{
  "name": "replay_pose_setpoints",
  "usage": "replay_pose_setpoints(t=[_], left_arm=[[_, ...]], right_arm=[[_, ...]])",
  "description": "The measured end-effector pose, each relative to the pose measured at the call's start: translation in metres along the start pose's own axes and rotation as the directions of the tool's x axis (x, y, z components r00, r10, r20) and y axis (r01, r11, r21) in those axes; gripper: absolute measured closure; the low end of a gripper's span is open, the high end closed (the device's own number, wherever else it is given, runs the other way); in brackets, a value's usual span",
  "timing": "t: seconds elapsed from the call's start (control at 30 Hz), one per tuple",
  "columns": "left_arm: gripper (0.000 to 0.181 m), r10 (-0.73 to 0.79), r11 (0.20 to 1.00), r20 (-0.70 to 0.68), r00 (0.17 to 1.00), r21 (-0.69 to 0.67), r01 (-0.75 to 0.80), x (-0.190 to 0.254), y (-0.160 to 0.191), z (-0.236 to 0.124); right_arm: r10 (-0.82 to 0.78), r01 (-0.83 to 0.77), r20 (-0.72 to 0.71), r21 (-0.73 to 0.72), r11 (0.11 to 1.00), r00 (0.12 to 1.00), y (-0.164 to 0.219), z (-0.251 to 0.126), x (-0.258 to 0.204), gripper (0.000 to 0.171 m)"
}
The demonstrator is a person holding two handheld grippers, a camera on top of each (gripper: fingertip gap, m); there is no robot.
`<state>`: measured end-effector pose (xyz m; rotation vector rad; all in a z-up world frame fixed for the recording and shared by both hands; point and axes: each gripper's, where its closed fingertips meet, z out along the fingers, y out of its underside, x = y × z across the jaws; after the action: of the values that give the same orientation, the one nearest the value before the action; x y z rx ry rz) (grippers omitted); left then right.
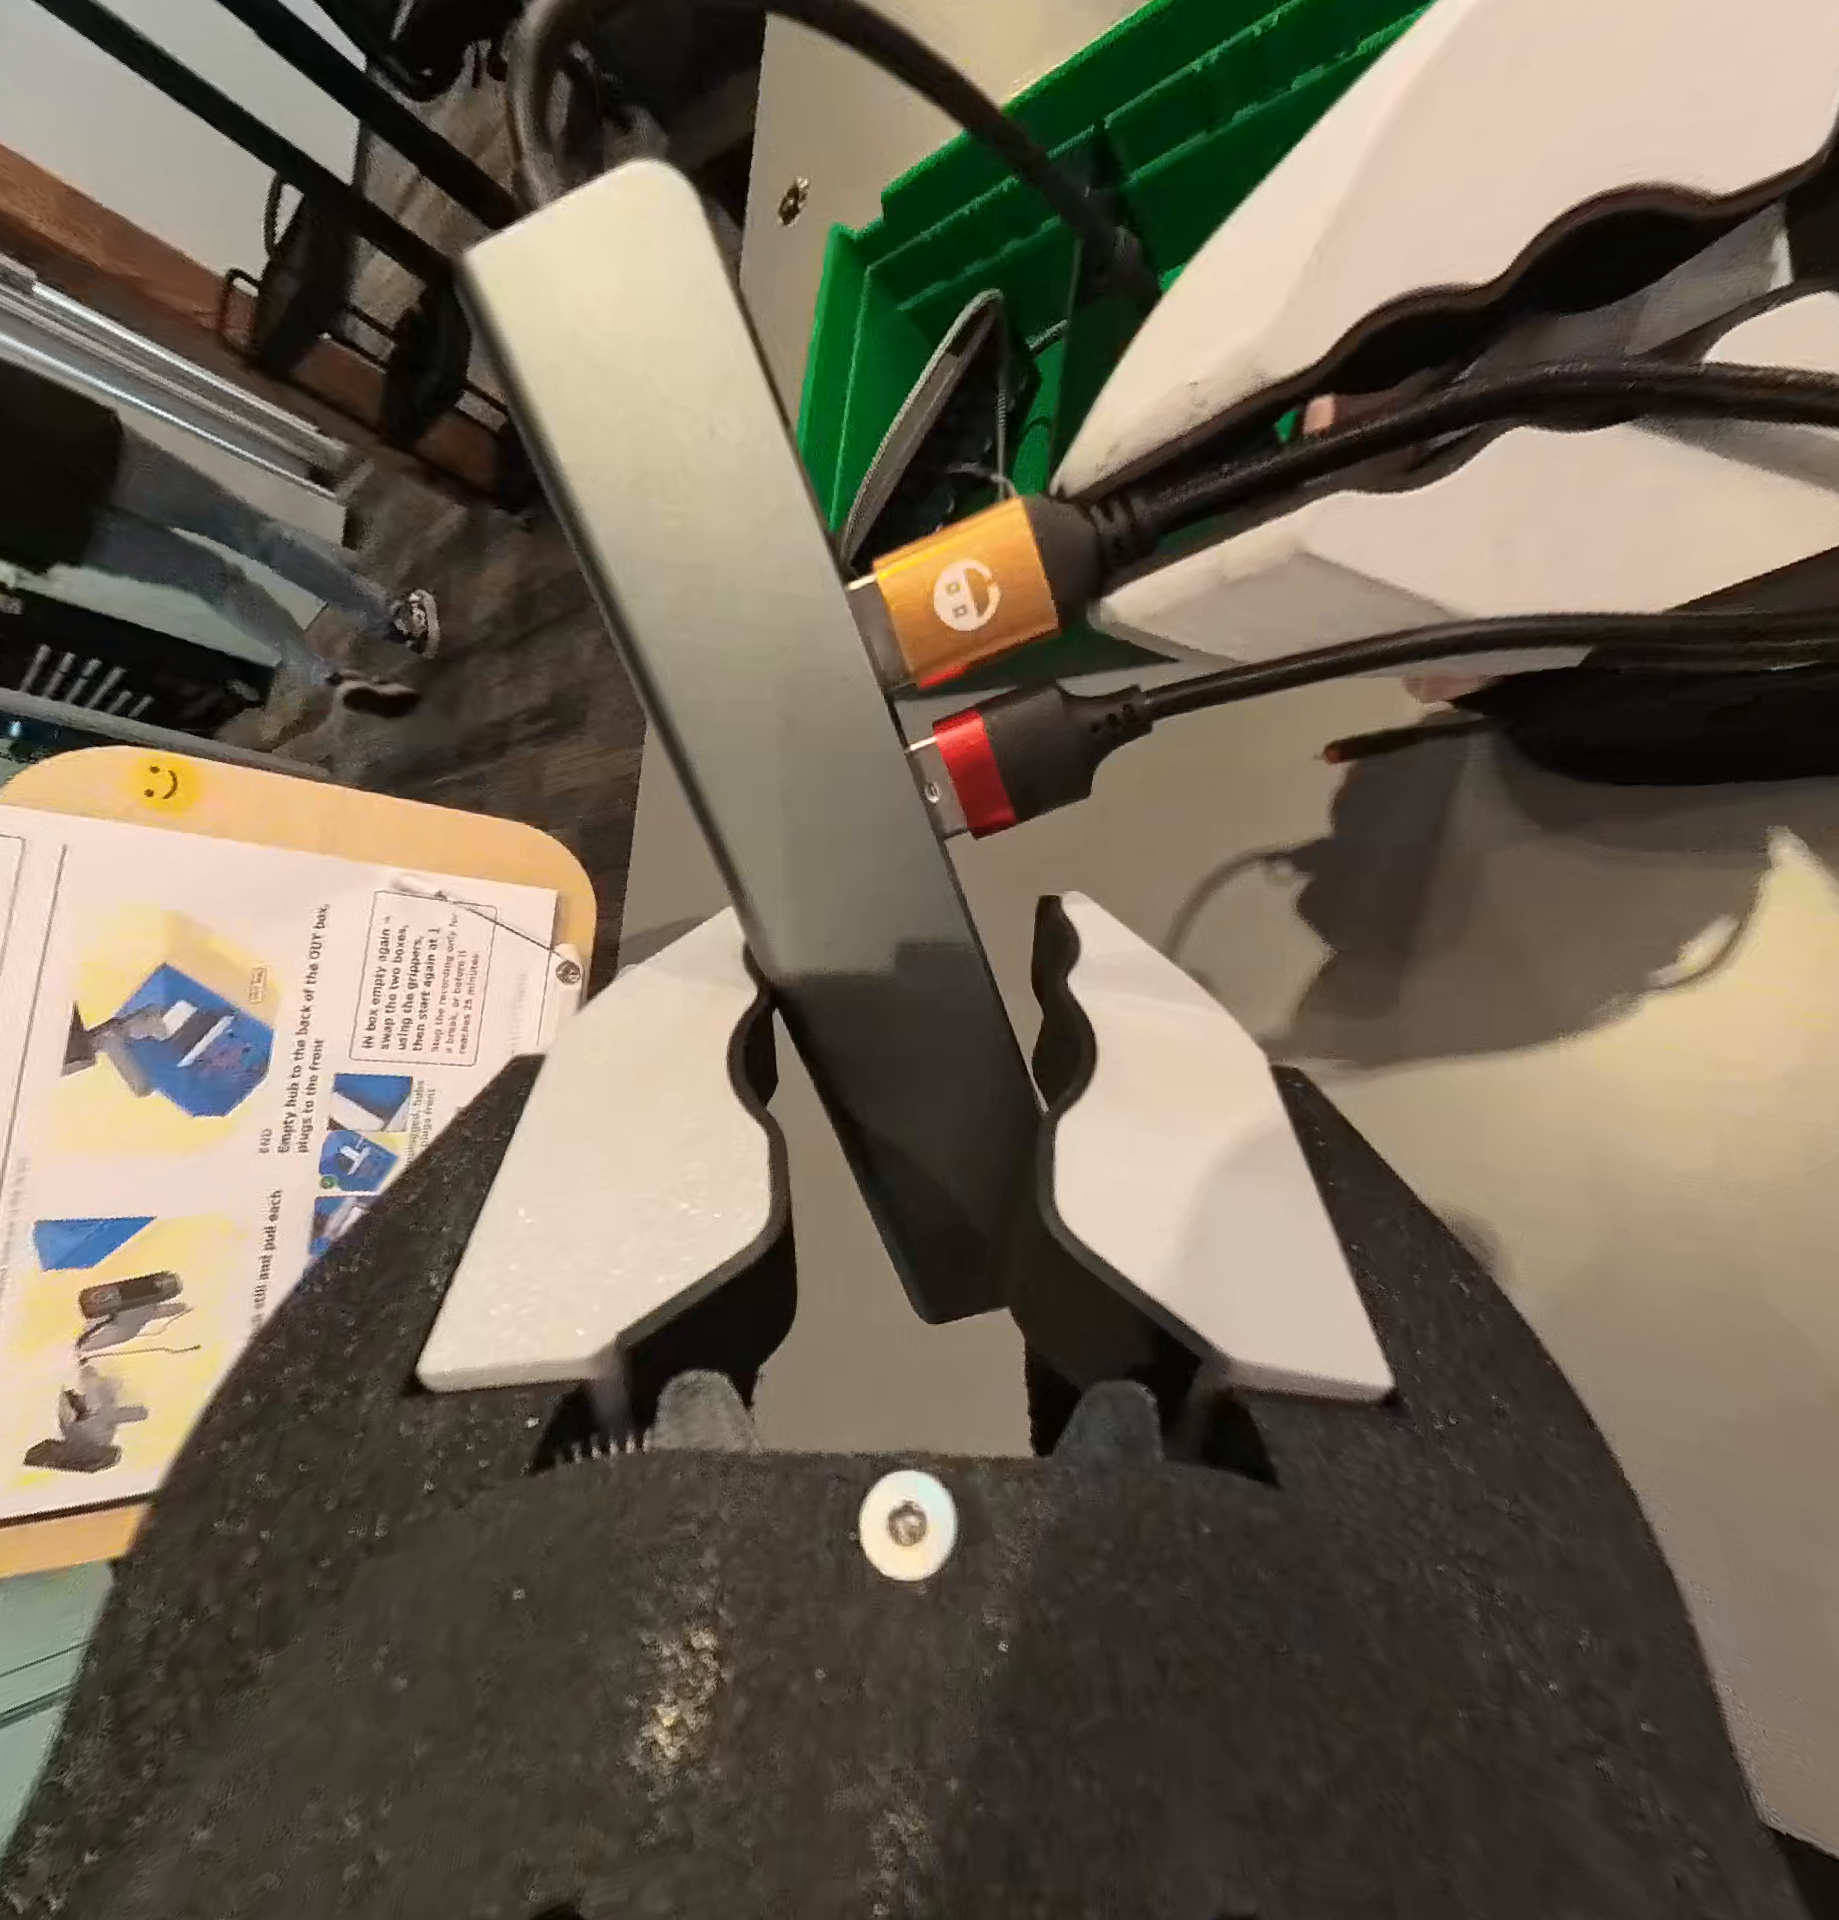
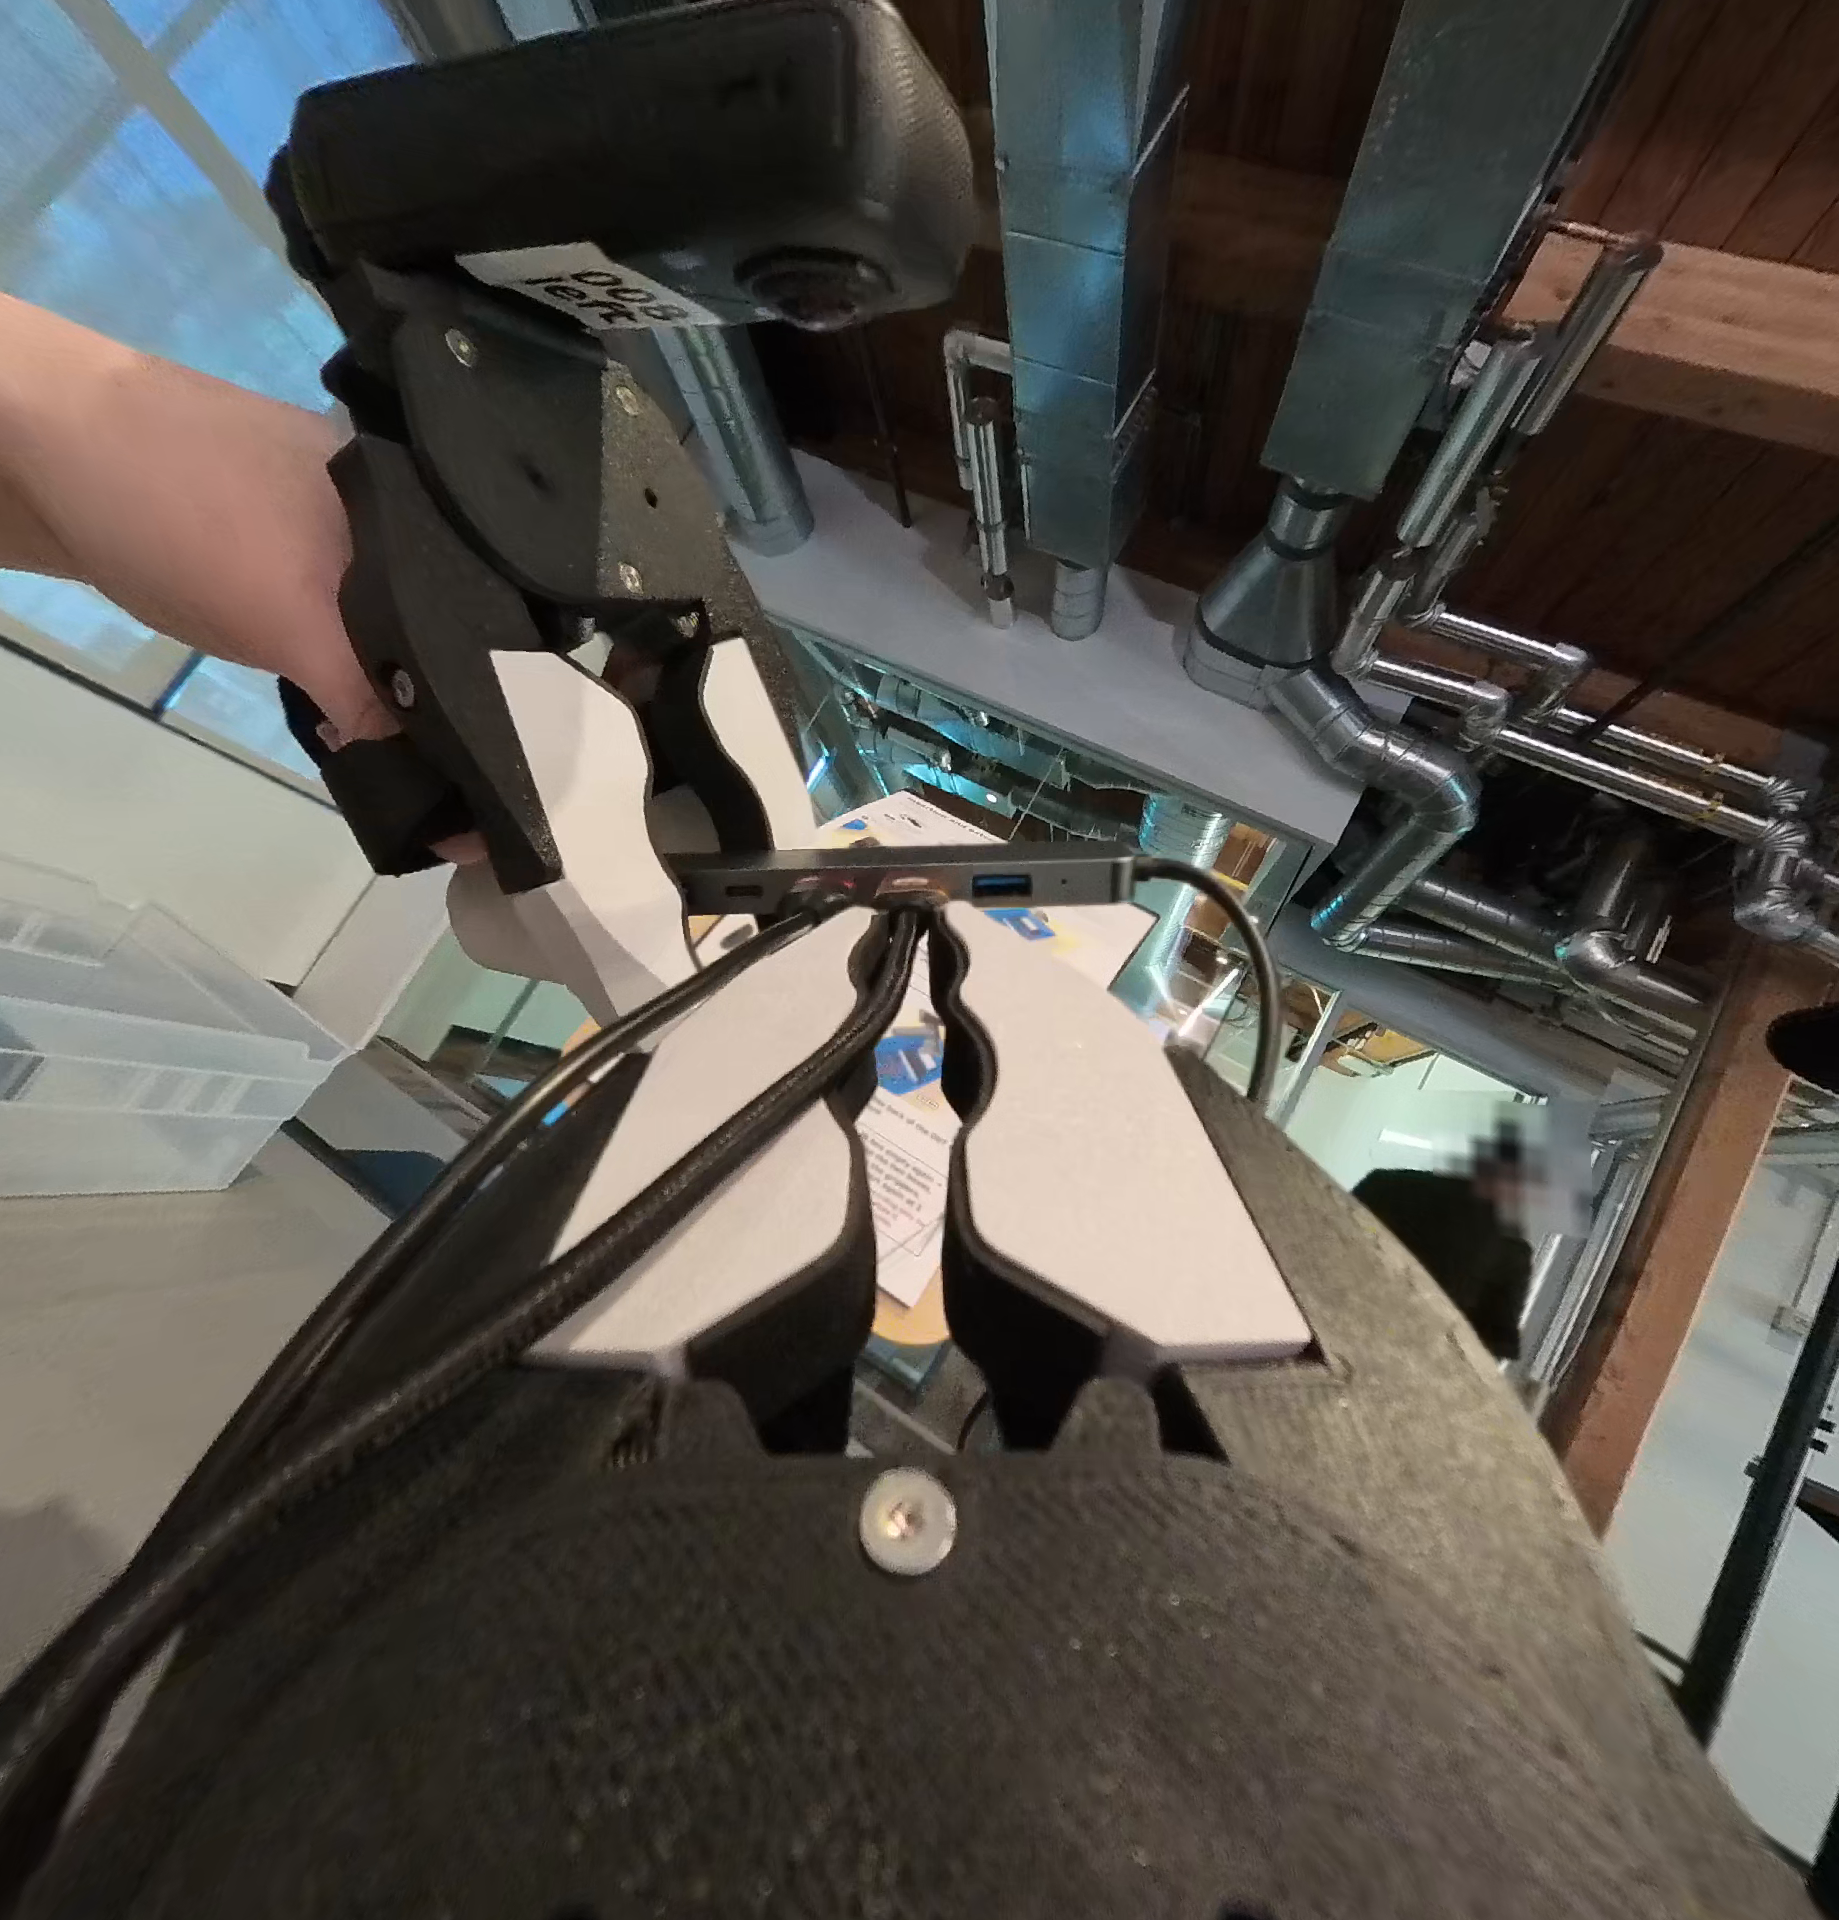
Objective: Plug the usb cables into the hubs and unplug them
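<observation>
Grey metal hub [image 1: 707, 644] held up off the bench, one end pinched between the pads of our left gripper [image 1: 899, 1039]; it stands tilted, its own lead running off the far end. Two plugs are seated in its side edge: an orange-shelled plug [image 1: 962, 603] and, just beside it nearer the left gripper, a red-collared plug [image 1: 982, 769].

Right wrist view: our right gripper [image 2: 910, 935] has its tips at the orange plug's port, closed on the braided cable [image 2: 624, 1174] or the plug's boot — tips hide the contact, so which one is hard to tell. The thinner cable [image 2: 572, 1060] hangs free alongside. A blue port [image 2: 1001, 884] on the hub is empty.

Handling, as we judge it:
- Hub — rigid, light, smooth-sided; likely to twist in the pads under a sideways pull. Hold its flat faces, pull straight along the port.
- Plugs — take the hard shell, not the soft cable; tugging the cord strains the boot.

An instruction sheet [image 1: 219, 1039] lies at the bench's left edge.
</observation>
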<state>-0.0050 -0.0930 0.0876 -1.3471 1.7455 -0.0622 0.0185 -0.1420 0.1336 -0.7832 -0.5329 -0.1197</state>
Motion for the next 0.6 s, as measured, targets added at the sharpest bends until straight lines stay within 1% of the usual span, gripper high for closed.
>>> replay_pose_setpoints(t=[0.13,0.3,0.4,0.47,0.5,0.53,0.6], left_arm=[[0.133,0.006,0.999,0.006,1.0,0.048,-0.006,0.001,-0.008,-0.001],[0.13,0.053,0.999,0.015,0.998,-0.008,-0.053,0.001,-0.003,0.004],[0.133,0.056,0.998,0.04,0.998,-0.016,-0.056,-0.002,-0.003,0.002],[0.135,0.037,0.999,0.068,0.997,0.015,-0.038,-0.005,-0.01,-0.004],[0.139,0.037,0.999,0.071,0.997,0.03,-0.039,-0.005,-0.014,-0.008],[0.14,0.047,0.999,0.071,0.996,0.022,-0.049,-0.004,-0.015,-0.01],[0.14,0.084,0.995,0.068,0.994,-0.062,-0.08,-0.003,-0.008,-0.009]], right_arm=[[0.032,-0.032,0.008,0.001,0.999,0.999,0.0,-0.002,-0.001,0.163],[0.056,-0.055,0.023,-0.016,0.998,0.998,0.006,-0.003,-0.003,0.163],[0.062,-0.061,0.028,-0.045,0.997,0.998,0.012,-0.004,-0.004,0.163],[0.065,-0.062,0.036,-0.087,0.994,0.997,0.02,-0.004,-0.005,0.164],[0.073,-0.068,0.043,-0.099,0.993,0.996,0.023,-0.004,-0.008,0.163],[0.073,-0.071,0.036,-0.054,0.996,0.997,0.018,-0.007,-0.008,0.164],[0.069,-0.068,0.037,-0.04,0.997,0.997,0.014,-0.007,-0.009,0.164]])
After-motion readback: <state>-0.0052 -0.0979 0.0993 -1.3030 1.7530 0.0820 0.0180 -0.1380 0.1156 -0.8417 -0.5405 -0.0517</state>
